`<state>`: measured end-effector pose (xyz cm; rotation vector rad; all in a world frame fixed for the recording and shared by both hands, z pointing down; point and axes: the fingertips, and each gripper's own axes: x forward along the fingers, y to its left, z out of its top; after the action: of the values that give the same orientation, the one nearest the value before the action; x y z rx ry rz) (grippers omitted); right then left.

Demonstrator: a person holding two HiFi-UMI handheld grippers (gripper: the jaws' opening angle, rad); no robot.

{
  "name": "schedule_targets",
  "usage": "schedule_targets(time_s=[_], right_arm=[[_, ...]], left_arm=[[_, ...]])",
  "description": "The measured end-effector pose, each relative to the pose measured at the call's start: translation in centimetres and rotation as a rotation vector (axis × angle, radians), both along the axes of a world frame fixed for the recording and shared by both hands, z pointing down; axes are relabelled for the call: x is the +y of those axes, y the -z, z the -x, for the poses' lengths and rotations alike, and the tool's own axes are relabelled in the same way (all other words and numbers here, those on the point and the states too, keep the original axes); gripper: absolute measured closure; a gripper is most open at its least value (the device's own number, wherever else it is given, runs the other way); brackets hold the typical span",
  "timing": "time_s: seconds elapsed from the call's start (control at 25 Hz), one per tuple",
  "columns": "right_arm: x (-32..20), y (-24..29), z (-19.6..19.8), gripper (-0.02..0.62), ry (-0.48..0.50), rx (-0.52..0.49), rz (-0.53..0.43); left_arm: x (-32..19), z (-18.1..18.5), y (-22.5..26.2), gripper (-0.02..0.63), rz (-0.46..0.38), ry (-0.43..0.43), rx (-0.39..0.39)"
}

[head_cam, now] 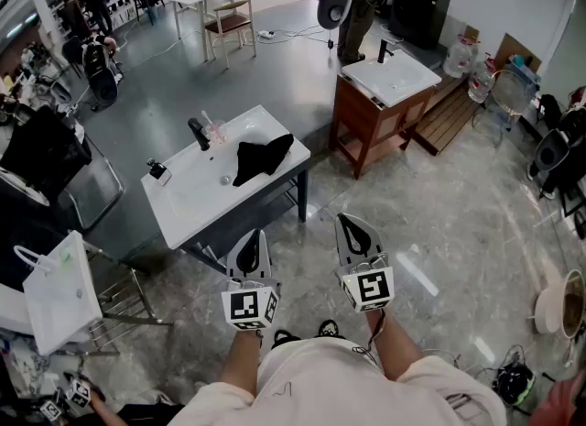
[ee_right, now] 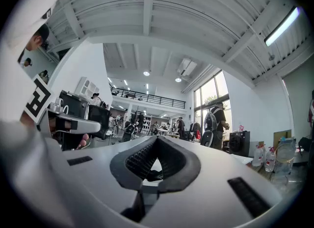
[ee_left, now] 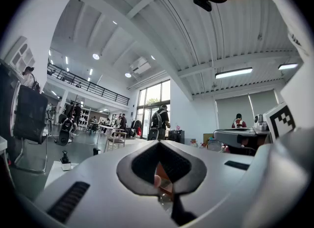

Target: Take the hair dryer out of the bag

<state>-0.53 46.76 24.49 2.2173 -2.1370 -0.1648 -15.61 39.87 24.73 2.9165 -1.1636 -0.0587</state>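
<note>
A black bag lies crumpled on the right part of a white sink basin that rests on a dark frame. No hair dryer shows anywhere; the bag's inside is hidden. My left gripper and right gripper hover side by side, held level, on the near side of the basin and apart from the bag. Both are shut with nothing between their jaws. The left gripper looks out over the room in the left gripper view. So does the right gripper in the right gripper view.
A black faucet and a small black item stand on the basin. A wooden vanity with its own basin stands behind on the right, a person beyond it. At the left a white bag sits on a chair. Water bottles stand far right.
</note>
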Motion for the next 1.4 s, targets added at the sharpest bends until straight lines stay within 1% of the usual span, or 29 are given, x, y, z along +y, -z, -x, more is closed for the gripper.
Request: schedule_targets(time_s=[0.36, 0.56, 0.8, 0.88, 1.08, 1.2, 1.4], right_arm=[[-0.5, -0.2, 0.7, 0.597, 0.019, 0.006, 0.002], [-0.4, 0.1, 1.1, 0.597, 0.042, -0.034, -0.024], [-0.9, -0.2, 1.2, 0.597, 0.048, -0.024, -0.009], [-0.6, -0.4, 1.2, 0.597, 0.047, -0.028, 0.004], [0.4, -1.0, 0.0, 0.597, 0.035, -0.040, 0.023], [1.2, -1.2, -1.0, 0.597, 0.028, -0.046, 0.021], [2.2, -1.3, -2.9, 0.597, 0.052, -0.029, 0.025]], left_arm=[[-0.1, 0.4, -0.9, 0.591, 0.019, 0.003, -0.003], [0.3, 0.2, -0.9, 0.591, 0.025, -0.007, -0.001], [0.4, -0.4, -1.0, 0.591, 0.012, -0.017, 0.000], [0.7, -0.7, -1.2, 0.591, 0.021, -0.024, -0.005], [1.6, -2.3, -2.2, 0.591, 0.051, -0.045, -0.028], [2.4, -3.7, -2.4, 0.591, 0.050, -0.058, -0.032], [3.7, -6.1, -2.2, 0.591, 0.046, -0.060, -0.023]])
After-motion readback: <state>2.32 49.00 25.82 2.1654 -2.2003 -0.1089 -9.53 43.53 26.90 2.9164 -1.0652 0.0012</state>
